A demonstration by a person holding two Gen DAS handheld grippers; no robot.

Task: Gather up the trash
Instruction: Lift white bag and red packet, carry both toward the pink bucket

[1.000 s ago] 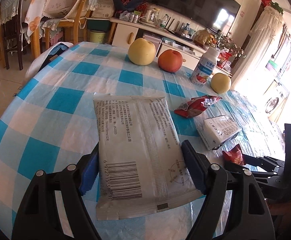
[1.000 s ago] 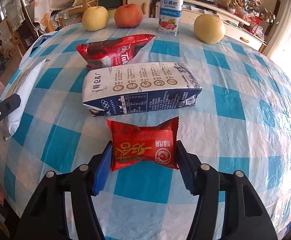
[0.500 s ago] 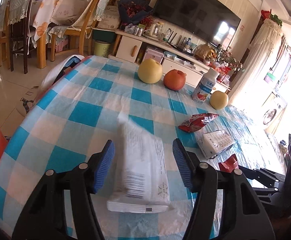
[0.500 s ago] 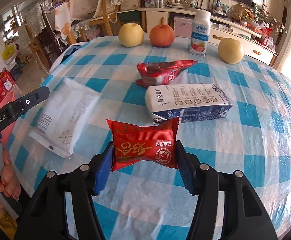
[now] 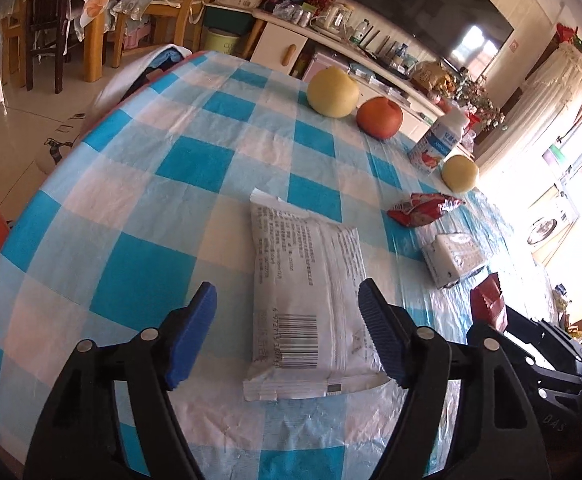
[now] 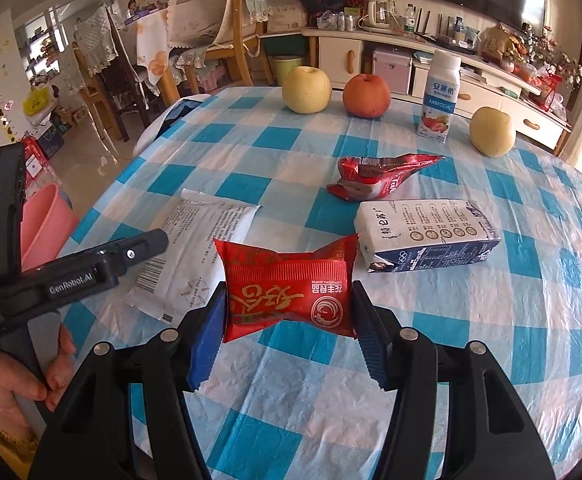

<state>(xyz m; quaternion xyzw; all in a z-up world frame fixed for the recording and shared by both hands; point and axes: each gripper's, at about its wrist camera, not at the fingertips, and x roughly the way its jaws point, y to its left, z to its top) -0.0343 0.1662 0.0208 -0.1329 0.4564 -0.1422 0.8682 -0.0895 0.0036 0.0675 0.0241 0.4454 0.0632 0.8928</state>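
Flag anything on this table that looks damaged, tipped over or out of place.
The milk carton lies on its side with a crumpled end. Behind it, a red snack wrapper sits torn open and crumpled. A white packet lies flat near the table's edge. The fruit and the yogurt bottle stand in a tidy row. No spill is visible.

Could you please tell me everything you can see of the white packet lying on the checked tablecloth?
The white packet is a flat, sealed pouch of crinkly plastic film, printed with small grey text, a barcode near its closer end and crimped seams at both ends. It lies flat on the tablecloth, lengthwise between the pads of the left gripper, whose jaws are opening; the right-hand pad sits at its edge, the other stands clear. Nothing else touches it.
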